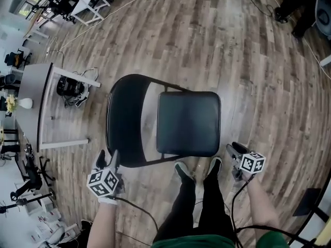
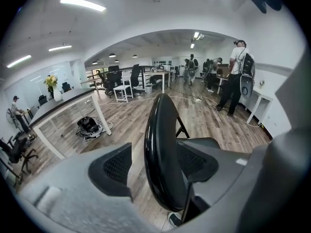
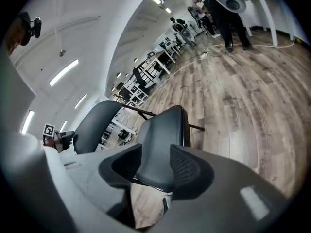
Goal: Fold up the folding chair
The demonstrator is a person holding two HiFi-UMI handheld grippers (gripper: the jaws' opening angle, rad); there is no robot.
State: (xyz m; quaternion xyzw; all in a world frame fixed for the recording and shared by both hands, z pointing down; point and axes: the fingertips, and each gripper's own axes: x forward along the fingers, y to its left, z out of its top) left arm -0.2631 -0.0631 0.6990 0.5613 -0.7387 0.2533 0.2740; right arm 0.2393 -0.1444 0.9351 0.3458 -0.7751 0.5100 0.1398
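Observation:
A black folding chair stands unfolded on the wood floor, its padded seat (image 1: pixel 189 123) to the right of the curved backrest (image 1: pixel 126 120). My left gripper (image 1: pixel 108 159) is at the backrest's near edge. In the left gripper view the gripper (image 2: pixel 155 164) is open wide, and the backrest (image 2: pixel 163 149) stands edge-on between the pads (image 2: pixel 116 166) with a gap on the left side. My right gripper (image 1: pixel 232 150) hovers beside the seat's near right corner. In the right gripper view the gripper (image 3: pixel 155 171) is partly open, with the seat (image 3: pixel 163 144) beyond the fingers and nothing gripped.
The person's shoes (image 1: pixel 183 170) stand just in front of the seat. A grey table (image 1: pixel 36 87) with white legs is at the left, with a dark bag and cables (image 1: pixel 70 87) beneath it. Cables cross the far floor. People (image 2: pixel 238 76) stand by desks far off.

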